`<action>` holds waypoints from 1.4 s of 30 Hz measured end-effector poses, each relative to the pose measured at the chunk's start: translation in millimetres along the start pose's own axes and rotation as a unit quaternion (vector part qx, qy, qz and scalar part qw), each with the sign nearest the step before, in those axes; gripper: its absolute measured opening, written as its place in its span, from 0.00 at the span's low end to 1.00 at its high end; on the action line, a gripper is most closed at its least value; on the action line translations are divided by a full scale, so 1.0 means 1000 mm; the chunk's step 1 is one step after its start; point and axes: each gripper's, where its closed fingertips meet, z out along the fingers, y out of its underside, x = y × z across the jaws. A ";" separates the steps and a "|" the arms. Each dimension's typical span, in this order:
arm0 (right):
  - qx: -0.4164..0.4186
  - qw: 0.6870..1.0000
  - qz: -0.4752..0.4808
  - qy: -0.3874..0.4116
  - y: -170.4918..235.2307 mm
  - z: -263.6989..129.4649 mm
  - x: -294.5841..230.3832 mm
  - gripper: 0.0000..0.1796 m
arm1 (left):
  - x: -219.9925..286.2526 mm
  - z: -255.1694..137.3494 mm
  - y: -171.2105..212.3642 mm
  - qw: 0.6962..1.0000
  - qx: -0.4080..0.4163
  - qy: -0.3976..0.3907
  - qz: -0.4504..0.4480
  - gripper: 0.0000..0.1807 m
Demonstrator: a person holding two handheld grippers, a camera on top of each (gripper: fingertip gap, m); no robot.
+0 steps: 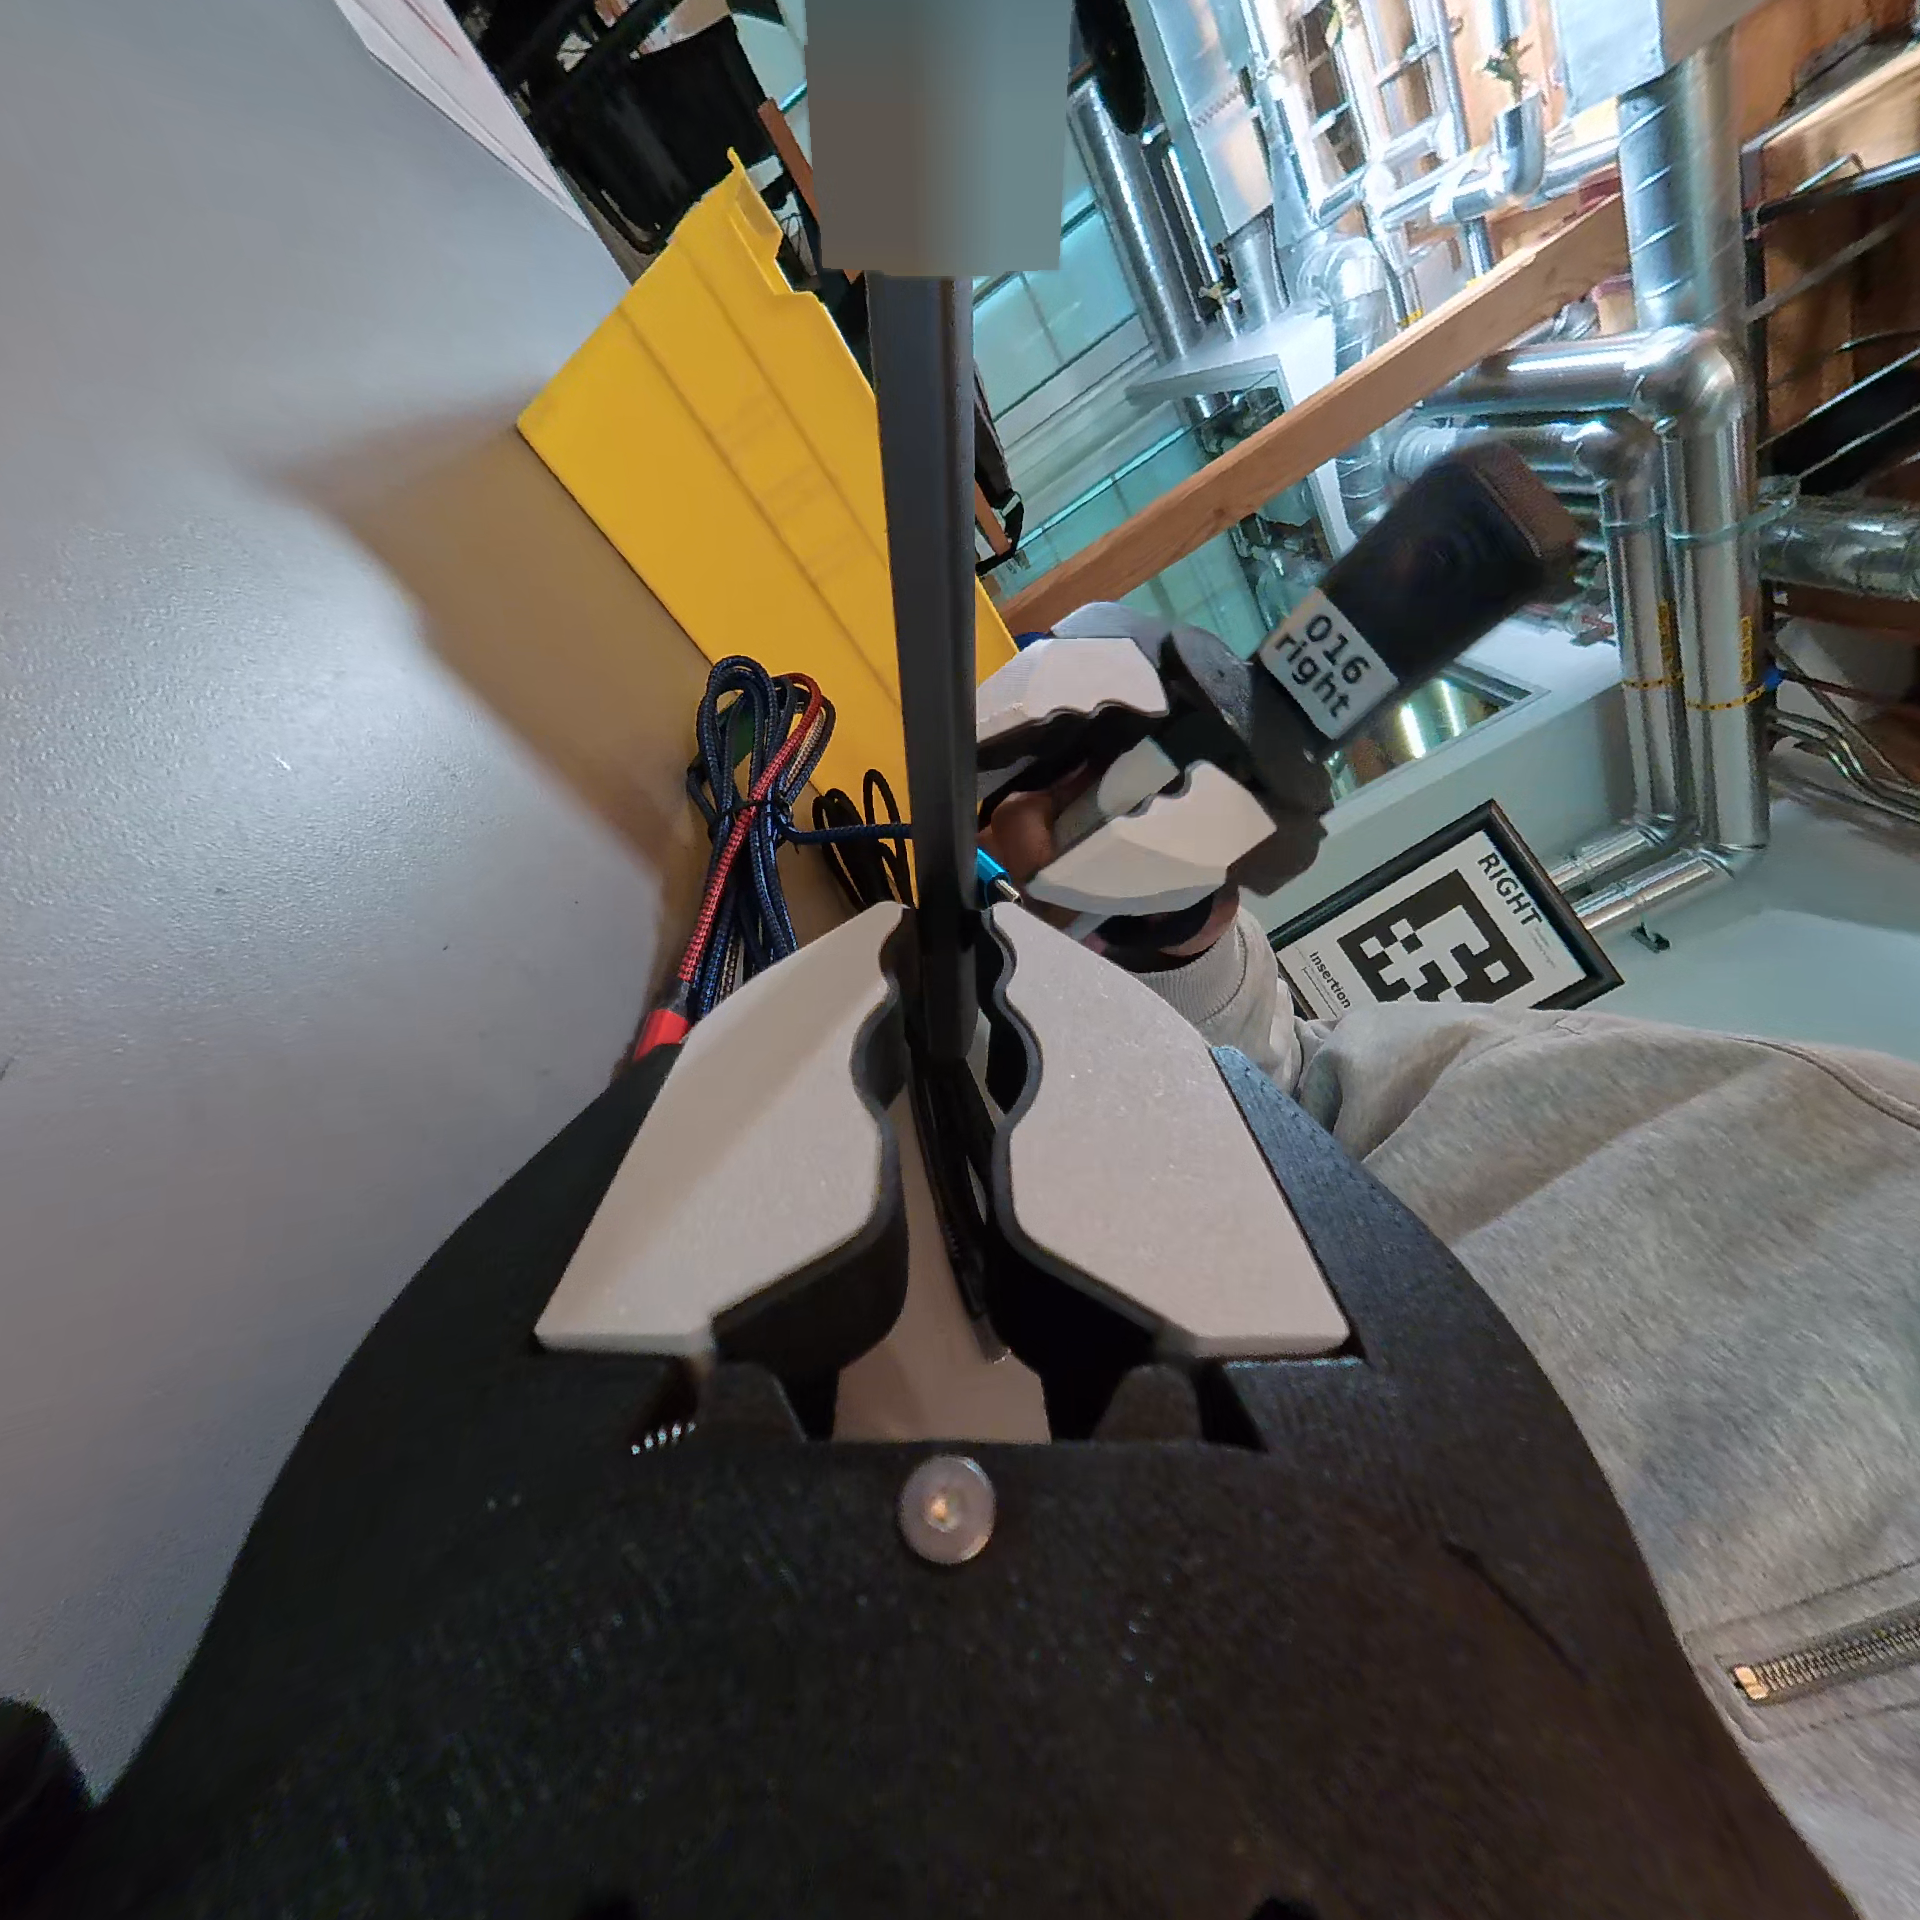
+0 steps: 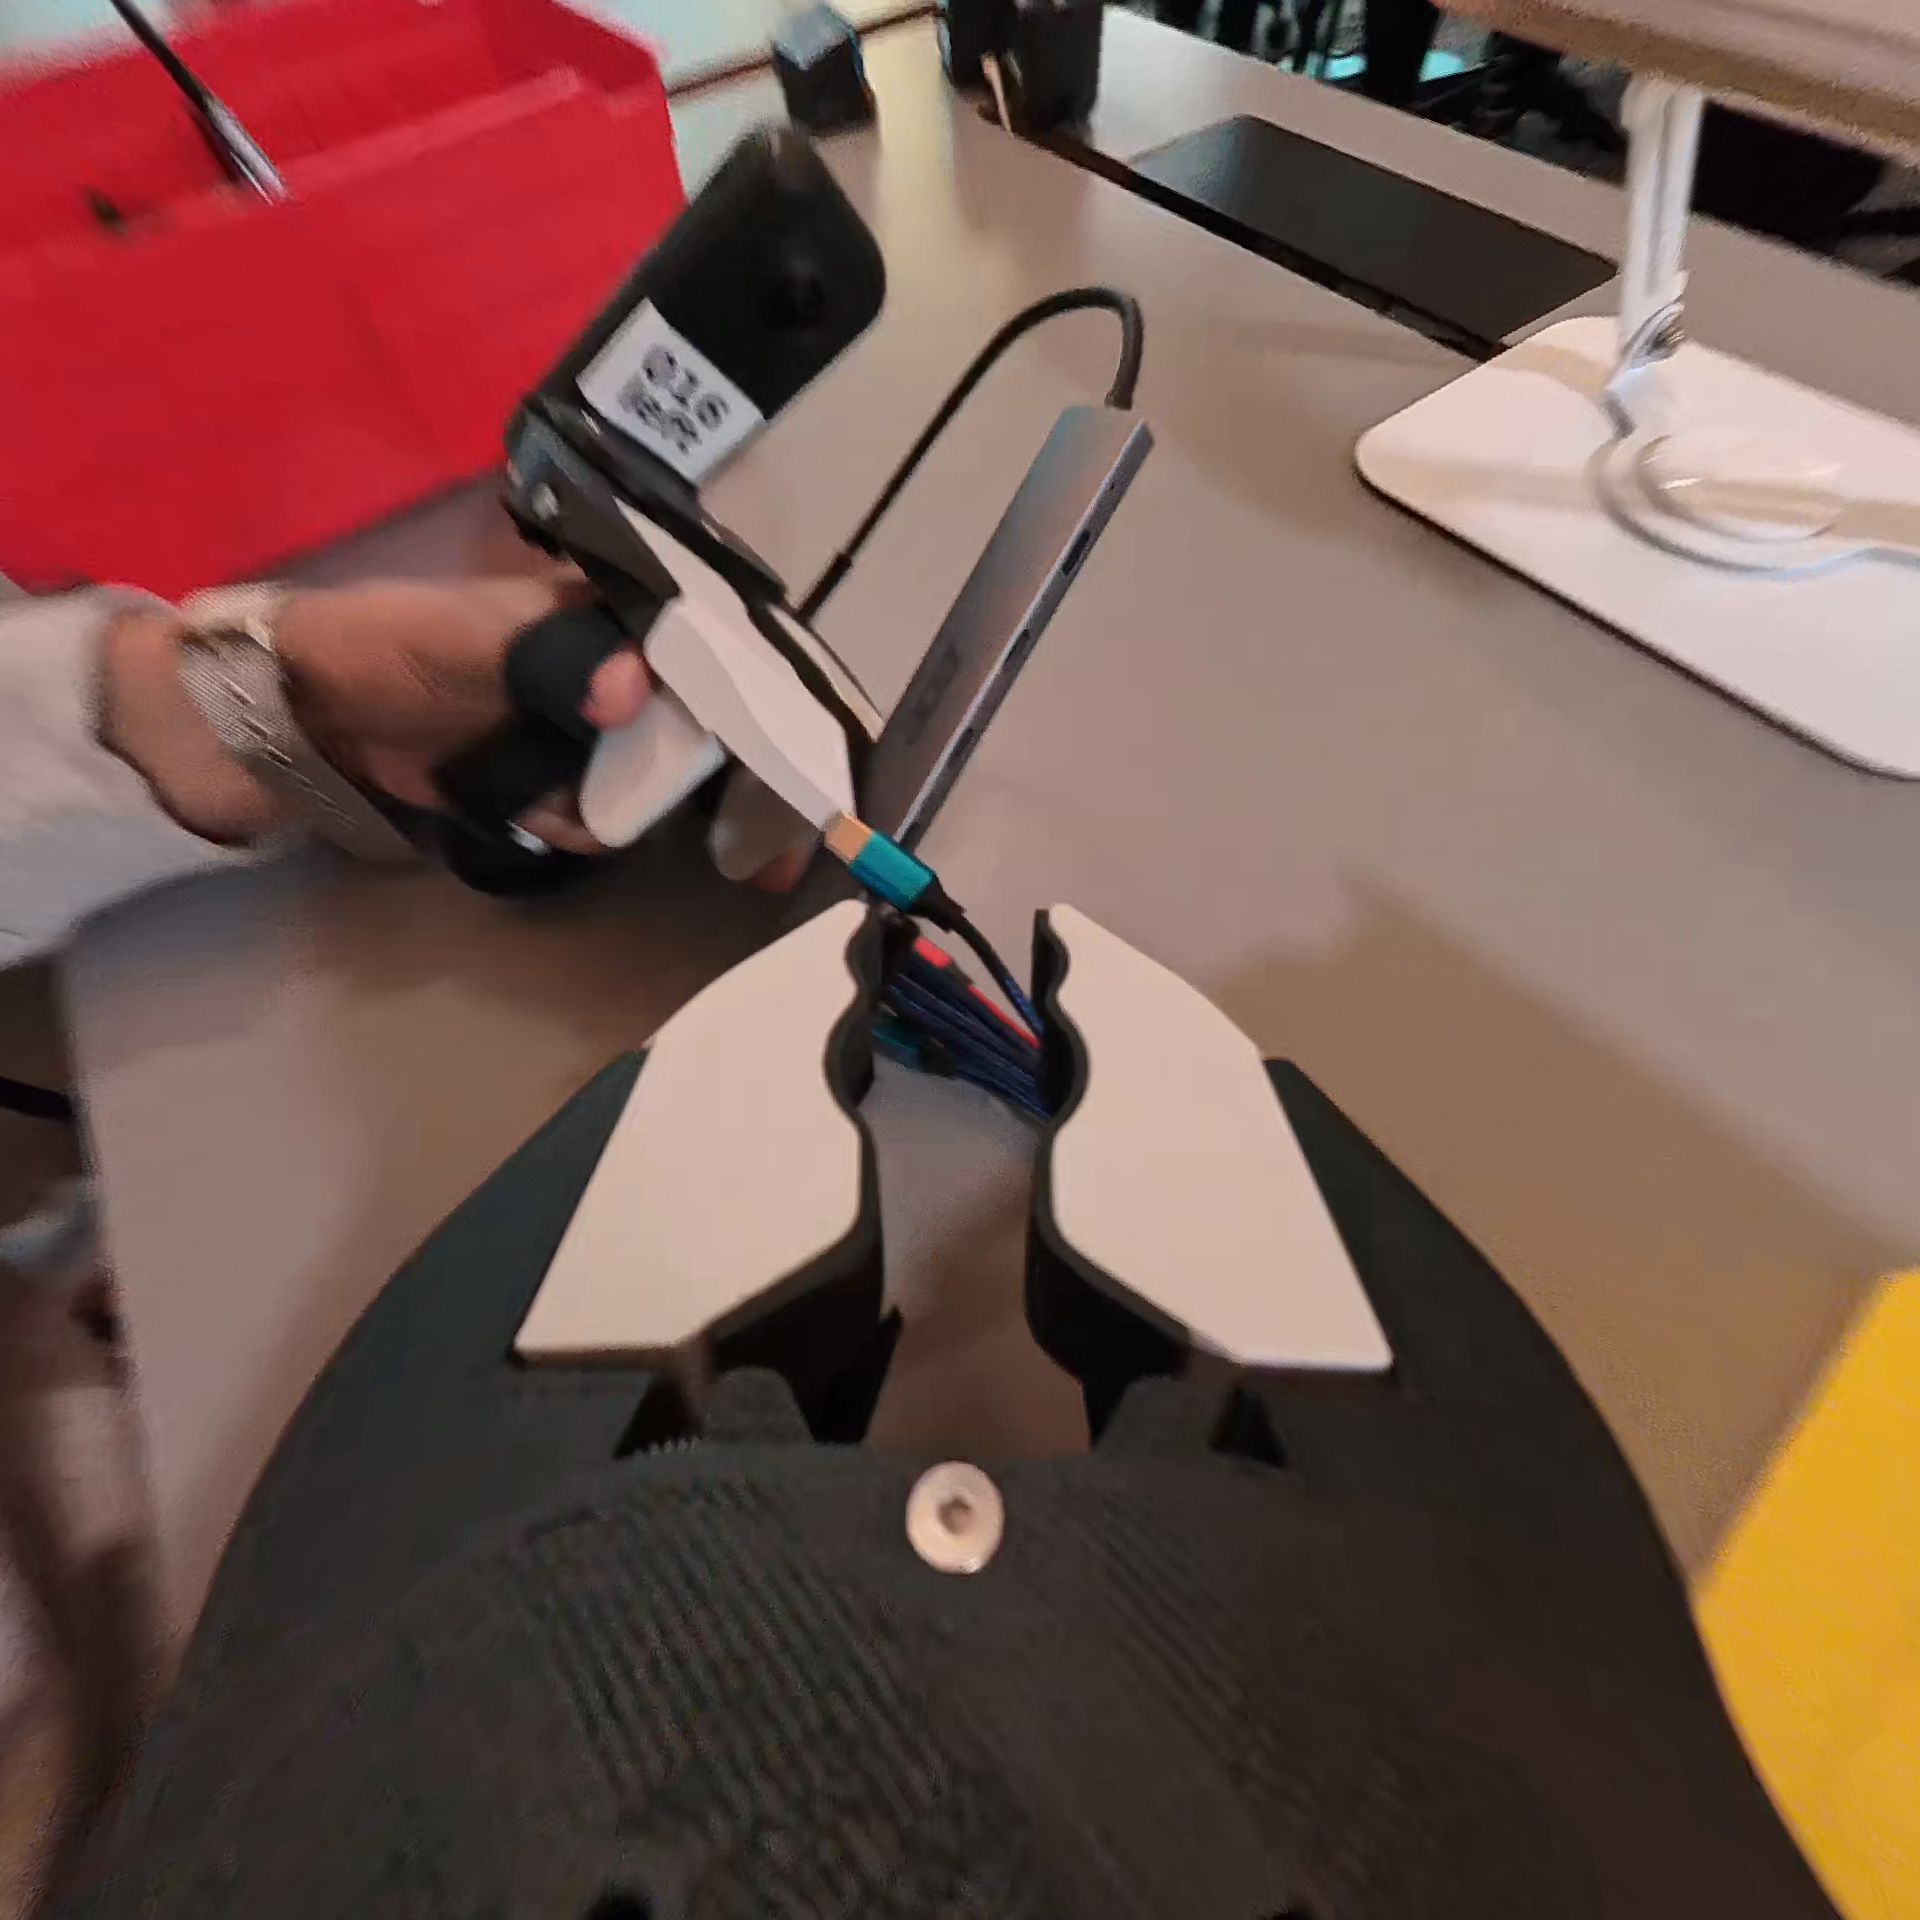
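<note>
At the left of the left wrist view, a pale grey tabletop (image 1: 260, 727) is filling the frame, with a yellow bin (image 1: 727, 468) lying beyond it. Just right of that, a cable bundle (image 1: 758, 790) of blue and red braided cords is resting beside the bin. At the centre, the left gripper (image 1: 945, 925) is clamping a thin dark hub (image 1: 920, 623), seen edge-on and running straight up between its closed-in jaws. Right of the hub, the right gripper (image 1: 1023, 800) is hanging close by, a teal plug (image 1: 992, 878) is showing just beside the hub's edge, and a framed marker card (image 1: 1444, 925) is standing farther right above a grey sleeve (image 1: 1662, 1247).

Across the right wrist view, a red bin (image 2: 312, 312) is sitting at the far left, blurred. Next, a hand (image 2: 416, 707) is gripping the left gripper (image 2: 821, 800), which is pinching the grey hub (image 2: 1008, 613) by its near end; the hub's black cord is curving away behind it. At the centre, the right gripper (image 2: 951, 925) is squeezing the cable bundle (image 2: 966, 1023) between its partly closed jaws, and the teal plug (image 2: 888, 868) is poking out, its metal tip touching or almost touching the hub's near end. Farther right, a white stand base (image 2: 1662, 540) is resting on the table, and the yellow bin (image 2: 1818, 1610) is showing at the lower right.
</note>
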 end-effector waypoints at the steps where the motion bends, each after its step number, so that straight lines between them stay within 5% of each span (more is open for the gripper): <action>1: 0.012 0.999 0.032 -0.023 -0.003 -0.001 -0.003 0.15 | 0.000 0.000 0.000 1.000 0.000 0.001 0.000 0.05; 10: 0.005 0.985 0.141 -0.096 0.010 0.005 -0.005 0.23 | 0.010 0.002 0.007 0.999 -0.025 0.029 0.017 0.05; 21: 0.034 0.956 0.226 -0.185 0.003 -0.002 -0.013 0.00 | 0.013 0.004 0.014 0.998 -0.047 0.038 0.027 0.05; 26: 0.032 0.961 0.210 -0.176 0.000 -0.004 -0.013 0.00 | 0.014 0.004 0.014 0.998 -0.049 0.043 0.028 0.05; 32: 0.042 0.955 0.228 -0.188 -0.001 -0.005 -0.011 0.16 | 0.019 0.003 0.017 0.996 -0.056 0.058 0.034 0.05; 42: 0.014 0.941 0.229 -0.249 0.006 -0.003 -0.030 0.12 | 0.024 0.005 0.022 0.994 -0.072 0.074 0.039 0.05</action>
